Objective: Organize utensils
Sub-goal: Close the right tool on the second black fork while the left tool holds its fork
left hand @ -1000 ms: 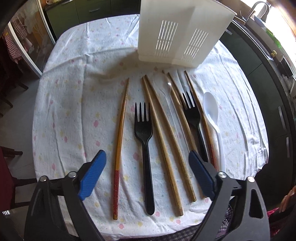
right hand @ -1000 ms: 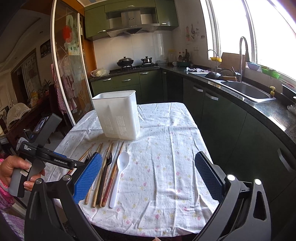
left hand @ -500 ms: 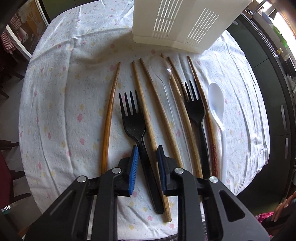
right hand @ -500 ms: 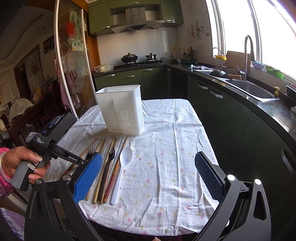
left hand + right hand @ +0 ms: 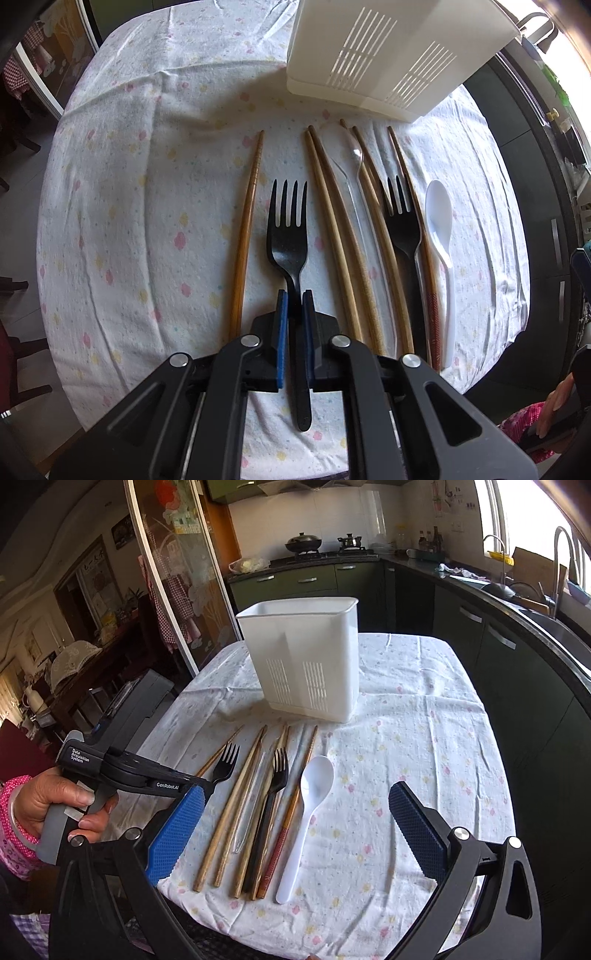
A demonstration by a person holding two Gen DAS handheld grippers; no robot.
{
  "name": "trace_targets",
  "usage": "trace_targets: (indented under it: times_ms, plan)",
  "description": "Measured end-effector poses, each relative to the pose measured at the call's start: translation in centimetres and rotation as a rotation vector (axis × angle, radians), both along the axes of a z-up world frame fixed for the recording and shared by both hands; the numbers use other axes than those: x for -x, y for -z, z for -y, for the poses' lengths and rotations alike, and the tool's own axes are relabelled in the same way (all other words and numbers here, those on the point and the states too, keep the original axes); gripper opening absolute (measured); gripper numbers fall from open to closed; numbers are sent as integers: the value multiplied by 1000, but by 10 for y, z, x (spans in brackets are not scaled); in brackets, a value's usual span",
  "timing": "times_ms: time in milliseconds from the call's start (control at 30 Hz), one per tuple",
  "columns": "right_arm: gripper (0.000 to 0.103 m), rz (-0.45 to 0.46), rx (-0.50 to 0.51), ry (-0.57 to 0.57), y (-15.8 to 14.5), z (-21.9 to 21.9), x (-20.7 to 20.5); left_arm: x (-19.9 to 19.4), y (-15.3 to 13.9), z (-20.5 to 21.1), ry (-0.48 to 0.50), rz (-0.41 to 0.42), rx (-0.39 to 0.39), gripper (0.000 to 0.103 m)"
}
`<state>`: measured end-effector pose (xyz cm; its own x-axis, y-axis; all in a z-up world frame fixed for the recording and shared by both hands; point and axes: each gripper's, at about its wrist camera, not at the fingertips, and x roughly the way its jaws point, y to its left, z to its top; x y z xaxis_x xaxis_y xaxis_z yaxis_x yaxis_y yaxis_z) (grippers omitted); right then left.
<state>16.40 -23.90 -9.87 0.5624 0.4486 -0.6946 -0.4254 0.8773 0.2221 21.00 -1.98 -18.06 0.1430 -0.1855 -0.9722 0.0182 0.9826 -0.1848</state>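
A row of utensils lies on the flowered tablecloth in front of a white slotted utensil holder. My left gripper is shut on the handle of the left black fork. Beside it lie several wooden chopsticks, a clear plastic spoon, a second black fork and a white spoon. My right gripper is open and empty, above the table's near right edge.
Dark green kitchen cabinets and a counter with a sink run along the right of the table. A glass sliding door stands behind the table at the left. The person's left hand holds the left gripper's handle.
My left gripper came down over the left black fork and shut on its handle. The right gripper stayed open and moved slightly closer to the table.
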Motion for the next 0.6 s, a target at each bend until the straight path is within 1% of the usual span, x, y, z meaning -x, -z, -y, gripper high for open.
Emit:
trace_targets:
  times_ms: [67, 133, 233, 333, 400, 467, 500, 533, 600]
  plan:
    - [99, -49, -1, -42, 4, -14, -11, -2, 1, -1, 7, 0, 2, 7]
    - [99, -57, 24, -58, 5, -27, -15, -3, 1, -4, 15, 2, 0, 7]
    - [99, -62, 55, -64, 8, -37, -20, -6, 0, 2, 32, 4, -27, 7]
    - [99, -88, 85, -64, 12, -42, -31, -10, 1, 8, 44, -8, -54, 9]
    - [99, -127, 106, -78, 18, -46, -39, -13, 2, 14, 53, -10, -66, 11]
    - [99, -181, 113, -121, 26, -53, -46, -14, 0, 17, 60, -5, -82, 11]
    - [99, -212, 113, -137, 32, -55, -49, -15, 0, 18, 64, -2, -91, 9]
    - [99, -243, 113, -149, 37, -57, -53, -14, 0, 20, 71, 3, -95, 9]
    - [99, -275, 129, -151, 45, -58, -58, -14, -1, 22, 76, 6, -96, 9]
